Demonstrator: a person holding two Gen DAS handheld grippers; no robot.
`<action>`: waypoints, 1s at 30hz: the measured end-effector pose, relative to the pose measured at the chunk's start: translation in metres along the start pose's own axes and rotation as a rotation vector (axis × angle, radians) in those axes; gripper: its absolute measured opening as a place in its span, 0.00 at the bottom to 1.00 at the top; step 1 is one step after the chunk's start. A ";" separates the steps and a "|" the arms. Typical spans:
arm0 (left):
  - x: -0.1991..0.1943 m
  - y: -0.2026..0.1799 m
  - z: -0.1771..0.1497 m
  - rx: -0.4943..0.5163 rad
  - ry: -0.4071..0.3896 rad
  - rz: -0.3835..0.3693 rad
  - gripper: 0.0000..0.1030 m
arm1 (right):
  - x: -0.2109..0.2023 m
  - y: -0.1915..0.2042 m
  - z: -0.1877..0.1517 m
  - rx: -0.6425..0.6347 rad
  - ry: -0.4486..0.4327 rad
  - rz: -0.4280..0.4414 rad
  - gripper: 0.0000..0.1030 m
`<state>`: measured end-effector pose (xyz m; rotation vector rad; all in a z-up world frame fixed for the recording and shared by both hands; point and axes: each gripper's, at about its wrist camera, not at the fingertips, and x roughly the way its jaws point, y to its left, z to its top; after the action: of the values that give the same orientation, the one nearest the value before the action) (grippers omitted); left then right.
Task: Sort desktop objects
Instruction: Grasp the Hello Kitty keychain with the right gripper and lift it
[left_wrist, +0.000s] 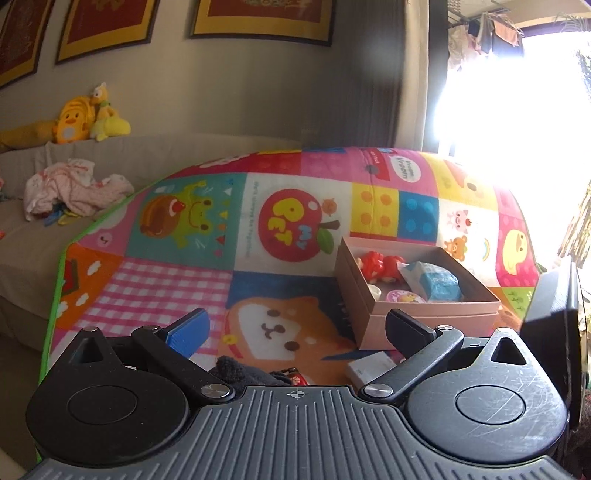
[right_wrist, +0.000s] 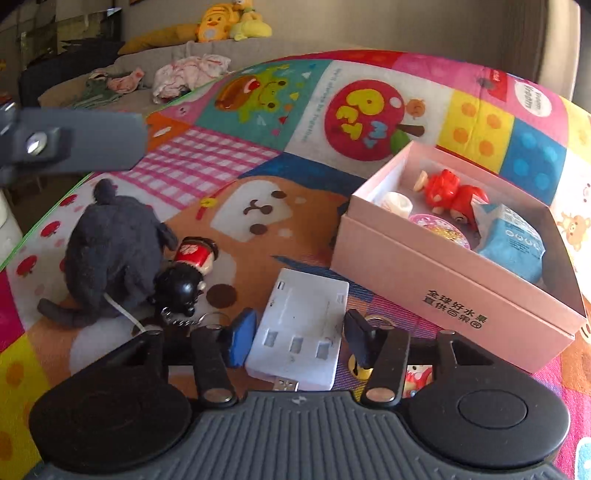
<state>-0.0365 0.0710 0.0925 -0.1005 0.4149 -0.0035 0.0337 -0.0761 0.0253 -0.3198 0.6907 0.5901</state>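
Pink box sits open on the desk, which is covered by a bright cartoon mat, and I take that box as my landmark. Inside it lie a red figurine, a small white cup, a round pink tin and a blue and white packet, the packet at the end nearest the box's right wall.

Just beside the box's near left corner lies a white USB hub. My right gripper has its 2 fingers on either side of the hub, the blue pad close to its left edge and the black one close to its right; I cannot tell whether they press on it.

Farther left of the box, past the hub, lie a red and black doll keychain and, touching it, a dark grey plush toy. Under my right gripper's black finger, close to the box's front, something yellow and red peeks out, too hidden to name.

My left gripper hangs above the desk, left of the box, its jaws spread wide with nothing between them.
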 end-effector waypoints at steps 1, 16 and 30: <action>0.000 0.001 0.000 -0.001 0.000 -0.006 1.00 | -0.006 0.003 -0.005 -0.031 -0.001 0.027 0.48; 0.042 -0.068 -0.060 0.181 0.277 -0.239 1.00 | -0.099 -0.086 -0.050 0.119 -0.130 -0.166 0.86; 0.098 -0.124 -0.069 0.236 0.318 -0.152 1.00 | -0.092 -0.123 -0.056 0.254 -0.141 -0.284 0.99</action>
<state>0.0281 -0.0612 0.0026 0.1031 0.7202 -0.2201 0.0235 -0.2356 0.0568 -0.1336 0.5643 0.2477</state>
